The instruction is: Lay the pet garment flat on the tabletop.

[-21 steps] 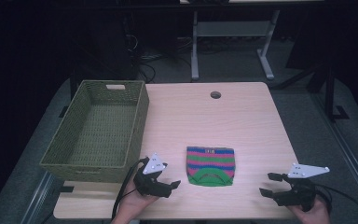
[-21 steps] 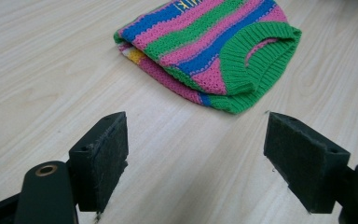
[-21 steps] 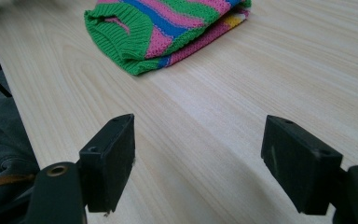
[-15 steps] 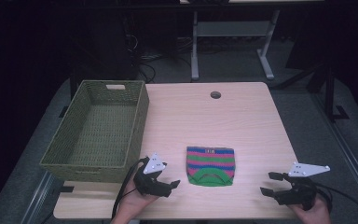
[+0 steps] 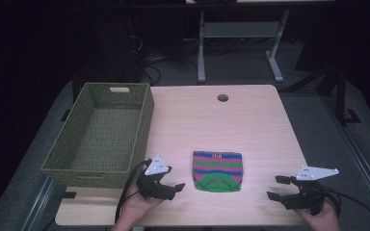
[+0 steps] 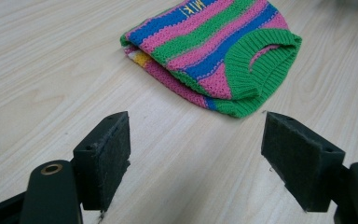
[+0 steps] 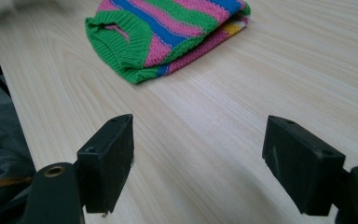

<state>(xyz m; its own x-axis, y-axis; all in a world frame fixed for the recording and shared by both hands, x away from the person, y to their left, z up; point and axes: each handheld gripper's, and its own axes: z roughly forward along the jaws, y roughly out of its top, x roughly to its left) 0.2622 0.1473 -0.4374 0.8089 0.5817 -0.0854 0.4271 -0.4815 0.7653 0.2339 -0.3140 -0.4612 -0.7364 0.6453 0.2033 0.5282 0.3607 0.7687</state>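
Striped knit garment (image 5: 218,171): a small folded piece with pink, green and blue stripes and a green ribbed edge; it lies flat on the table at the near middle, between the two grippers and touching neither.
Garment detail: the ribbed green opening faces the near edge of the table; yellow letters sit on a blue stripe at the far side, too small to read; in the left gripper view (image 6: 214,51) a bit of yellow and white shows at the folded corner.
Left gripper (image 5: 178,186): held in the person's left hand, just left of the garment at the near edge, its tips pointing right toward the garment's near left corner.
Left gripper jaws: spread wide with nothing between them; in the left gripper view (image 6: 196,154) bare wood fills the gap and the garment lies just beyond the pads.
Right gripper (image 5: 275,187): held in the person's right hand at the near right of the table, well apart from the garment, its tips pointing left.
Right gripper jaws: spread wide and holding nothing; in the right gripper view (image 7: 198,158) bare table lies between the pads, with the garment (image 7: 168,28) farther off.
Wicker basket (image 5: 62,163): green, rectangular, open-topped, standing on the left of the table; its near right corner is just beside the left gripper.
Table (image 5: 260,130): light wood with a round cable hole (image 5: 222,98) near the far edge.
Beyond the table: dark floor, the legs of a pale frame (image 5: 241,33) and loose cables.
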